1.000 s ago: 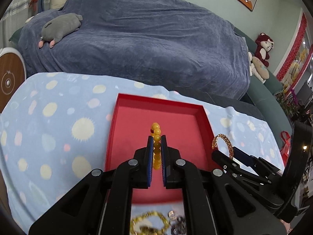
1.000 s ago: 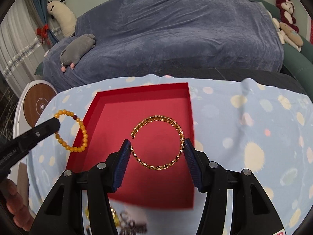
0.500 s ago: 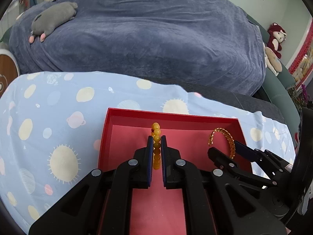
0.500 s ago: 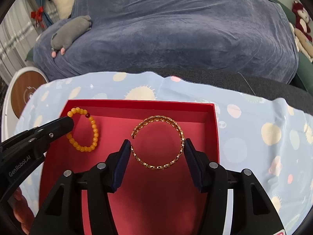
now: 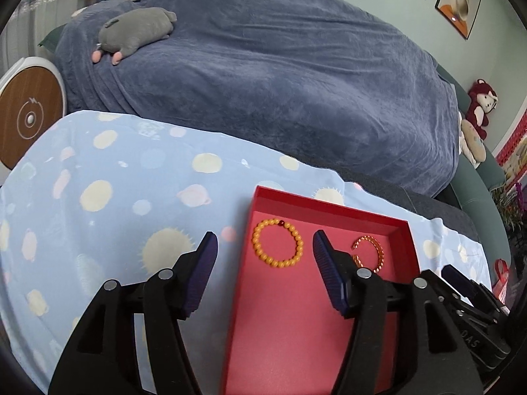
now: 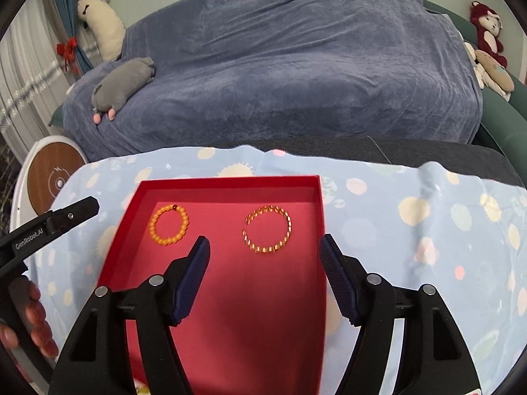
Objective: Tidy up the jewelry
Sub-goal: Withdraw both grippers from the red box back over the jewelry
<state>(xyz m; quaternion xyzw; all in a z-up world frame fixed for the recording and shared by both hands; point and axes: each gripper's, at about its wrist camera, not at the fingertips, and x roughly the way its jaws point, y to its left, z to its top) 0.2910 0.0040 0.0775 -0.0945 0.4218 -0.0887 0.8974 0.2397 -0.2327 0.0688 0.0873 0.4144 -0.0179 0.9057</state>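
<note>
— Right, where do your two grippers stand?

— Your left gripper (image 5: 265, 251) is spread wide and holds nothing; its left pad (image 5: 201, 276) hangs over the cloth, its right one over the tray floor. Your right gripper (image 6: 265, 253) is likewise spread wide and bare, both pads above the red tray (image 6: 230, 182). From the right wrist view you see the tip of your left gripper (image 6: 70, 212) just outside the tray's left wall.

— And the jewelry?

— Both pieces lie flat on the tray floor, toward its far end, side by side and apart. The amber bead bracelet (image 5: 277, 247) sits on the left, a closed ring with one dark red bead on its far edge; your left gripper's pads frame it. The gold chain bangle (image 6: 267, 229) lies to its right, just ahead of your right gripper.

— Which way does the bangle point?

— It is an open ring, so no long axis; its gap faces left and slightly toward the far wall, toward the beads. In the left wrist view your right pad hides part of it.

— What lies around the tray?

— The tray's long side runs away from you, on a pale blue spotted cloth (image 6: 411, 217). Beyond it stands a sofa under a dark blue blanket (image 6: 296, 75), with a grey plush animal (image 5: 136, 31) on its left end.
</note>
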